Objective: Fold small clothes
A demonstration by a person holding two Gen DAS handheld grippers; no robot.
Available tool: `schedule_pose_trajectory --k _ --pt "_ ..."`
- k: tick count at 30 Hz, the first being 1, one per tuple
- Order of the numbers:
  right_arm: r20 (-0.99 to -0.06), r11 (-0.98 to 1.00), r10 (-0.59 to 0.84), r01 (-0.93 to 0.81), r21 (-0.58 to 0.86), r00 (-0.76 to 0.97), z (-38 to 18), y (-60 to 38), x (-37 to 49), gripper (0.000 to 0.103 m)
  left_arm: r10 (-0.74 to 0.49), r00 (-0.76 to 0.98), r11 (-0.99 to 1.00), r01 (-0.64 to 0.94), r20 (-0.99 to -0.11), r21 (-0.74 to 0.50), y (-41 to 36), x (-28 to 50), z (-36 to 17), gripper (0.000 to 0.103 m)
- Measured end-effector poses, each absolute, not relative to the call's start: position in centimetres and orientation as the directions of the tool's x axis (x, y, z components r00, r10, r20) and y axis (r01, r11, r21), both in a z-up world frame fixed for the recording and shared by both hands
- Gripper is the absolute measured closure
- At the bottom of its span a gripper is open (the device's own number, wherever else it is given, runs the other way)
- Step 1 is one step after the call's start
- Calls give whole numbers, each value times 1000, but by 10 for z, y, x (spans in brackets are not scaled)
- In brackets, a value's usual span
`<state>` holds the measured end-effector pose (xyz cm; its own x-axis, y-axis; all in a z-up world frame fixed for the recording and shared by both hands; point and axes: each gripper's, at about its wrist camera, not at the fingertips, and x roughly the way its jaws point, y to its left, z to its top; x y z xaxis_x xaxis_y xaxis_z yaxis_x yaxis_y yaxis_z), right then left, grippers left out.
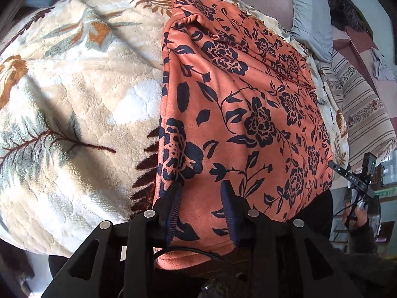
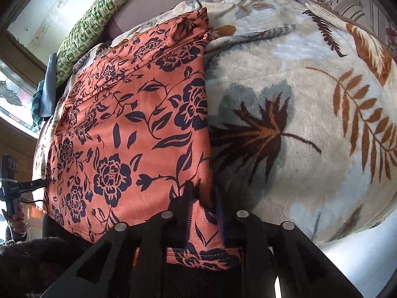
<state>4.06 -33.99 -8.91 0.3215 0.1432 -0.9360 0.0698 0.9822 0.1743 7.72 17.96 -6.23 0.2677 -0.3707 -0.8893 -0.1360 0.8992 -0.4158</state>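
An orange garment with a dark blue flower print [image 1: 243, 104] lies spread on a cream leaf-patterned blanket [image 1: 74, 94]. My left gripper [image 1: 202, 191] sits over the garment's near left corner; its jaws stand apart with cloth between them, and the hem hangs below. In the right wrist view the same garment [image 2: 129, 129] lies to the left on the blanket [image 2: 297, 104]. My right gripper [image 2: 204, 196] has its jaws close together on the garment's near right corner, with the hem bunched under them.
A grey pillow [image 1: 310, 19] and a striped cushion [image 1: 362, 109] lie at the bed's far side. A green patterned cloth [image 2: 96, 17] lies by the window. The other hand-held gripper shows at each view's edge [image 1: 359, 181] [image 2: 11, 183].
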Motion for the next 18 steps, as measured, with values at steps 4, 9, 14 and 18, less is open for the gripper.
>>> schedule_pose_trajectory --k 4,9,14,18 --pt "-944 995 74 46 94 321 -91 -332 37 71 -350 238 919 -98 -906 -381 172 67 -67 57" --pt "-954 997 76 -12 75 291 -99 -320 35 69 -380 199 915 -61 -903 -398 170 58 -71 51" --pt "-954 997 58 -71 38 295 -102 -311 32 83 -445 190 885 -58 -875 -462 168 57 -79 55" --pt "-951 995 41 -96 12 305 -99 -308 30 95 -477 165 869 -56 -863 -491 165 54 -88 91"
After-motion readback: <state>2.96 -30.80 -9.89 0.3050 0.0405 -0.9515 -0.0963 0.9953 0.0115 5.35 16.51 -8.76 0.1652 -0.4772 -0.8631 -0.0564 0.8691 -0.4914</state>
